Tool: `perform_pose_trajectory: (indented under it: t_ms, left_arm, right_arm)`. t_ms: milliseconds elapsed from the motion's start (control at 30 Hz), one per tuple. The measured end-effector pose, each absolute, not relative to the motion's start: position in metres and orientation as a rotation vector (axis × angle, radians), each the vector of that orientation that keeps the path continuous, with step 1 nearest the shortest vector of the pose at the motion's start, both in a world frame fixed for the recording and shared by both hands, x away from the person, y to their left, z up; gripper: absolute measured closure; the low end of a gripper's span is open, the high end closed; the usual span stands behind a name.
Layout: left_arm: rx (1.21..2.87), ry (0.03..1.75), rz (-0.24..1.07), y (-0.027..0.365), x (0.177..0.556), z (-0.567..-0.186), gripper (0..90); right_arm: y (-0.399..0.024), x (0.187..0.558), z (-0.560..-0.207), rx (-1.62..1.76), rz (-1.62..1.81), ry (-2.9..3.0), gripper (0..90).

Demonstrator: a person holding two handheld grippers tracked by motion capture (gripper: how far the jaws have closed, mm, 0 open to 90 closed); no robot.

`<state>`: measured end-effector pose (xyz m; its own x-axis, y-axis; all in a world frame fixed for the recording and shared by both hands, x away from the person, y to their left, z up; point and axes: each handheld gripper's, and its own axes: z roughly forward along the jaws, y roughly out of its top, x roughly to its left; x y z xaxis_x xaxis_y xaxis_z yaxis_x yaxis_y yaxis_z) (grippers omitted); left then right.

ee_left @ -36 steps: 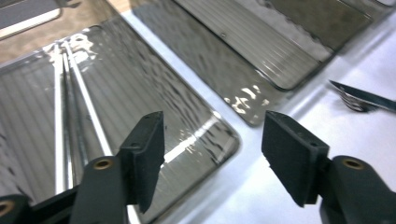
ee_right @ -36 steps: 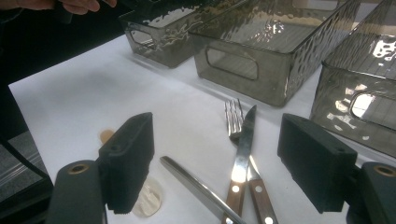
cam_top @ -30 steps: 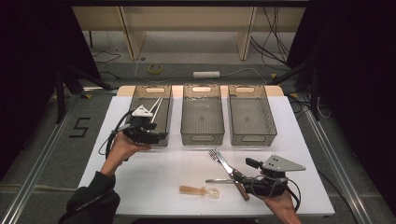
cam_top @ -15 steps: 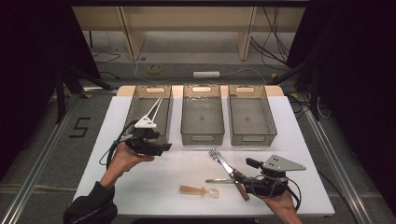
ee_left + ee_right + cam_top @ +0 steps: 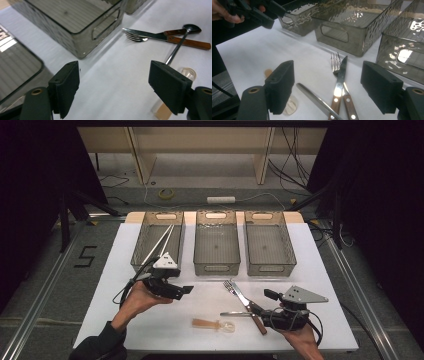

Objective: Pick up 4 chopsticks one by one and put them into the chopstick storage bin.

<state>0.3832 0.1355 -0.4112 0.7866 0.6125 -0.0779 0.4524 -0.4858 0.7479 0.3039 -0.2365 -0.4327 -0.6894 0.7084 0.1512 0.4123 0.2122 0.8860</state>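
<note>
My left gripper [image 5: 186, 291] hovers over the white table in front of the left bin [image 5: 145, 267], pointing right. Its jaws [image 5: 113, 87] have just been opening and stand wide apart with nothing between them. A fork [image 5: 230, 286], a wooden-handled knife [image 5: 252, 310], a metal spoon [image 5: 234, 314] and a translucent amber spoon [image 5: 212, 324] lie at the front of the table. My right gripper [image 5: 266, 306] rests beside the knife handle, open [image 5: 327, 87], with the knife [image 5: 340, 75] and fork [image 5: 334, 62] lying on the table ahead of its jaws. White chopsticks [image 5: 161, 242] lie in the left bin.
Three smoky clear bins stand in a row at the back; the middle bin [image 5: 216, 268] and the right bin [image 5: 270, 268] hold nothing. The table's front edge [image 5: 200, 347] is close behind both hands. Cables trail from each gripper.
My left gripper has come away from the left bin, toward the front and right, closer to the cutlery. The right gripper and the cutlery have stayed put.
</note>
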Motion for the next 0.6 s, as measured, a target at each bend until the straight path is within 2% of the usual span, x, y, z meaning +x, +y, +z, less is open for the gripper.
perform_pose_trajectory:
  t_ms: [600]
  left_arm:
    - [2.272, 0.716, 0.223, 0.122, 0.359, -0.427, 19.6]
  right_arm:
    - [-0.24, 0.305, -0.433, 1.064, 1.477, 2.192, 27.8]
